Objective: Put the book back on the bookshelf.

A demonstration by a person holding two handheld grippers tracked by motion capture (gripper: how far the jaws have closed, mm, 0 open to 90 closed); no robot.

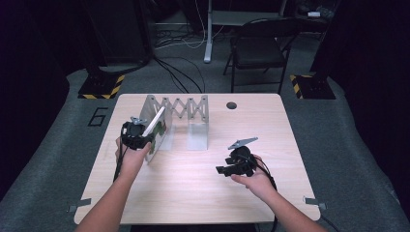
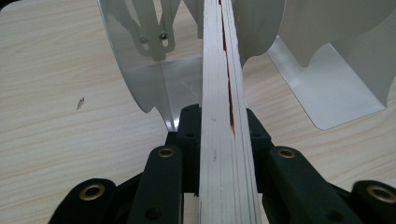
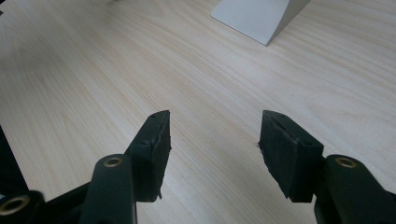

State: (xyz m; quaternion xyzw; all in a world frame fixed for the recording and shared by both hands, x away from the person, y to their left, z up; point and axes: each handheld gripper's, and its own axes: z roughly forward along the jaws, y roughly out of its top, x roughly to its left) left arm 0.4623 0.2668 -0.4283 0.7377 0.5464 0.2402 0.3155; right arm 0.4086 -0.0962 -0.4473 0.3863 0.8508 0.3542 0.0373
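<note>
Book (image 2: 224,121) is clamped edge-on in the left gripper (image 1: 137,135), long axis toward 12 o'clock into the expandable metal book rack (image 1: 181,116); the right gripper (image 3: 212,144), parted, idles at 3 o'clock.

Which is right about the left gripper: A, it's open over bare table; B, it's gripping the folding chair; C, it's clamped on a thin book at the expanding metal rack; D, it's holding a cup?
C: in the left gripper view the left gripper has its jaws closed on a thin book, edge-on, at the metal rack.
</note>
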